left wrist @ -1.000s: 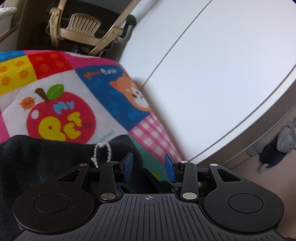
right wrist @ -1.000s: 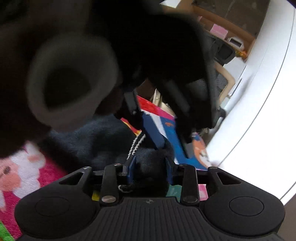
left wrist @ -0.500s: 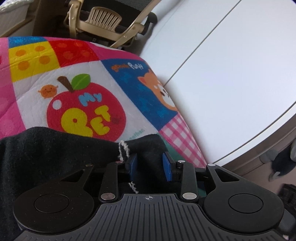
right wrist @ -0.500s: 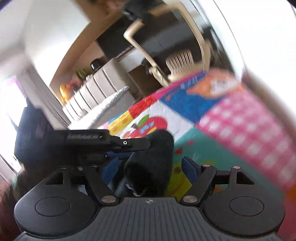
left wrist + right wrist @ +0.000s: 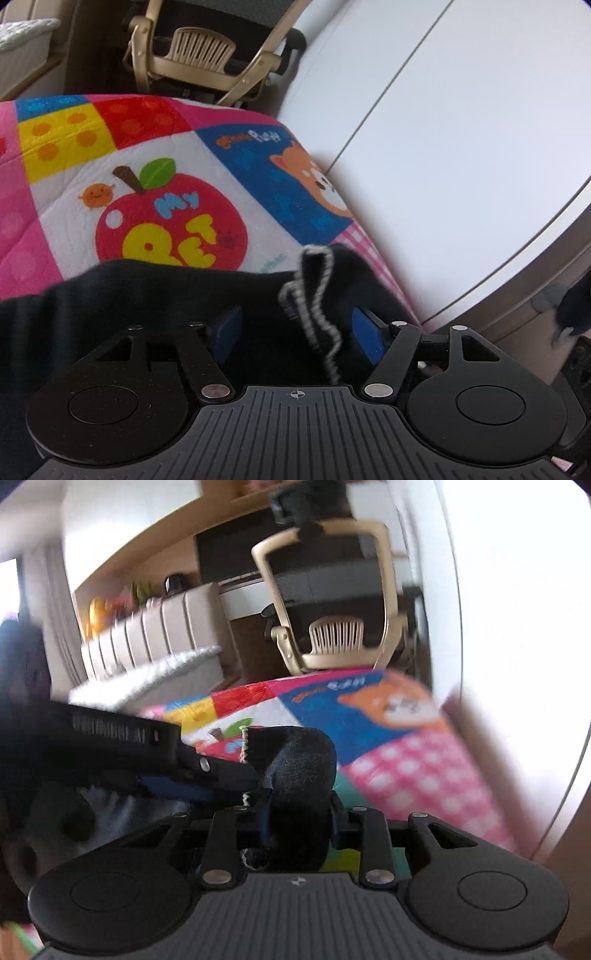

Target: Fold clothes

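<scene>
A black garment with a black-and-white drawstring lies on a colourful patchwork play mat. My left gripper is open, its blue pads wide apart with the cloth and cord lying between them. My right gripper is shut on a bunched fold of the black garment, held above the mat. The left gripper's body shows at the left of the right wrist view, close beside the fold.
A beige office chair stands beyond the mat's far edge, also in the right wrist view. A white wall or cabinet panel runs along the mat's right side. A beige sofa stands far left.
My left gripper has opened wide from nearly shut on the cloth. My right gripper has closed on the black fold. The right view has swung and is blurred.
</scene>
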A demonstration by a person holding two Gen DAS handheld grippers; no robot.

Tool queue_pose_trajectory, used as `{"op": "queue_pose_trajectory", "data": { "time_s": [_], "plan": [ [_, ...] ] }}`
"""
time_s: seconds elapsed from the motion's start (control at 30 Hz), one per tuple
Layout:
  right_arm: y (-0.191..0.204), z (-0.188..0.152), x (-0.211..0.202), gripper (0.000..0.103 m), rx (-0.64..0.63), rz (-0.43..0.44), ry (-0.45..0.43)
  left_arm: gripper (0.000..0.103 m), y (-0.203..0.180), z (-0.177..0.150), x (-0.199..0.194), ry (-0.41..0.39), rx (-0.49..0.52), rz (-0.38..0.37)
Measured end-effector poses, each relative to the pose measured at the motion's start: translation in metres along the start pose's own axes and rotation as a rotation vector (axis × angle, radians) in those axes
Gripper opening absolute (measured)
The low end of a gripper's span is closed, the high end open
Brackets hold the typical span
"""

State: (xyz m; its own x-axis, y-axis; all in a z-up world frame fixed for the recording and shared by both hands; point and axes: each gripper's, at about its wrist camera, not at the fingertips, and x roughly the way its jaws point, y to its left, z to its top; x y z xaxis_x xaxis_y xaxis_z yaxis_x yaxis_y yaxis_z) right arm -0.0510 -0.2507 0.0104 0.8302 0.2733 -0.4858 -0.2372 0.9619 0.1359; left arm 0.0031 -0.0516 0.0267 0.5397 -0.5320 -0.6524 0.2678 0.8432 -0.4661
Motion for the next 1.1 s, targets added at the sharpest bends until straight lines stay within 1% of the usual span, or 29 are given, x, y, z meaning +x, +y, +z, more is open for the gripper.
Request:
{"op": "queue_pose_trajectory", "data": {
  "time_s": [0.1,0.17,0.23,0.3,0.37,0.4,0.43,0.5,0.53,0.57,0.63,0.7,0.77,0.83,0.9,0.97,1.1],
  "plan": [
    [0.023,-0.007,-0.001,0.028,-0.170,-0.063,-0.001,0.071,-0.001,0.003,-0.011,-0.035,-0.017,-0.015],
    [0.044,-0.016,0.004,0.029,-0.314,-0.116,-0.019,0.070,-0.006,0.005,-0.023,-0.066,-0.002,-0.014],
    [0.063,-0.025,0.006,0.030,-0.434,-0.151,-0.048,0.068,-0.012,0.007,-0.032,-0.083,0.020,-0.024],
    [0.076,-0.030,0.006,0.031,-0.508,-0.145,-0.059,0.065,-0.018,0.007,-0.035,-0.079,0.038,-0.031],
    [0.083,-0.033,0.007,0.032,-0.561,-0.146,-0.060,0.061,-0.023,0.007,-0.029,-0.061,0.053,-0.016],
    [0.087,-0.035,0.008,0.033,-0.587,-0.146,-0.059,0.056,-0.025,0.006,-0.024,-0.050,0.058,-0.007],
    [0.088,-0.036,0.009,0.033,-0.603,-0.144,-0.059,0.052,-0.027,0.006,-0.018,-0.039,0.062,0.001],
    [0.088,-0.036,0.007,0.037,-0.610,-0.128,-0.057,0.050,-0.030,0.004,-0.006,-0.019,0.078,0.024],
    [0.083,-0.034,0.005,0.039,-0.592,-0.102,-0.055,0.047,-0.029,0.003,-0.001,-0.014,0.087,0.042],
    [0.078,-0.032,0.002,0.041,-0.571,-0.073,-0.052,0.047,-0.027,0.001,0.002,-0.011,0.095,0.063],
    [0.060,-0.025,-0.005,0.047,-0.462,0.022,-0.045,0.050,-0.024,-0.002,0.007,-0.006,0.111,0.107],
    [0.038,-0.016,-0.014,0.064,-0.327,0.127,-0.037,0.051,-0.020,-0.005,0.005,-0.011,0.118,0.124],
    [0.012,-0.008,-0.019,0.071,-0.163,0.222,-0.023,0.053,-0.016,-0.007,0.001,-0.020,0.127,0.136],
    [-0.014,-0.001,-0.017,0.072,0.015,0.288,0.002,0.054,-0.015,-0.009,-0.002,-0.030,0.142,0.150],
    [-0.033,0.002,-0.013,0.072,0.164,0.327,0.029,0.054,-0.013,-0.010,-0.004,-0.034,0.138,0.148],
    [-0.042,0.001,-0.007,0.072,0.257,0.349,0.049,0.055,-0.010,-0.010,-0.007,-0.037,0.126,0.142],
    [-0.051,-0.006,0.017,0.072,0.391,0.401,0.089,0.058,0.001,-0.011,-0.012,-0.043,0.097,0.133]
  ]
}}
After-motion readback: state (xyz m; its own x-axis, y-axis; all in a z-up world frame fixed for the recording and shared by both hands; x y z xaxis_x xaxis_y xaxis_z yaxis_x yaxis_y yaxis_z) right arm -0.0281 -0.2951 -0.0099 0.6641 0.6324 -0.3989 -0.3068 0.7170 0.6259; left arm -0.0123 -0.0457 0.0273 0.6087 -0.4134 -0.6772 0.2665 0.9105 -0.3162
